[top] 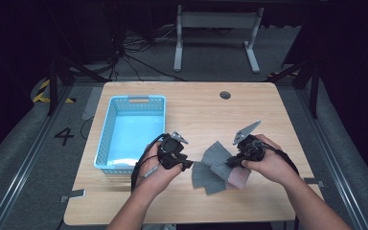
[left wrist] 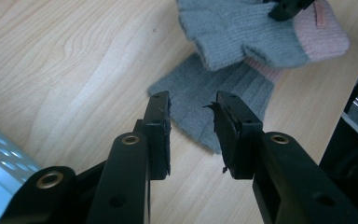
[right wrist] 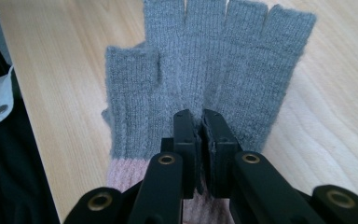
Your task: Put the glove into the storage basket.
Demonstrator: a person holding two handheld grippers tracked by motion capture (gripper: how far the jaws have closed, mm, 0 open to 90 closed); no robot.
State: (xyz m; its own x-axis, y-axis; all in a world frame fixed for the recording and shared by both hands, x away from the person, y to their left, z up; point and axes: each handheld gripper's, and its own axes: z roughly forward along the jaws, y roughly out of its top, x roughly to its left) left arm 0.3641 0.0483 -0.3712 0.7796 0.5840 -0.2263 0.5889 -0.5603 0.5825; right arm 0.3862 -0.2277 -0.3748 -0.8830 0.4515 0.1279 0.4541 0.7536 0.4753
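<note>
At table centre-right: two grey fingerless gloves (top: 213,167) with pink cuffs, overlapped, well right of the blue basket (top: 130,132).
Right gripper (right wrist: 200,122) jaws nearly closed, pinching the top glove (right wrist: 205,70) near its cuff; left gripper (left wrist: 191,116) jaws parted, empty, just over the lower glove (left wrist: 200,100). Likely step: separating the pair. Advise left pins or grips only the under layer near its edge before right lifts, avoiding snagging both knits.
</note>
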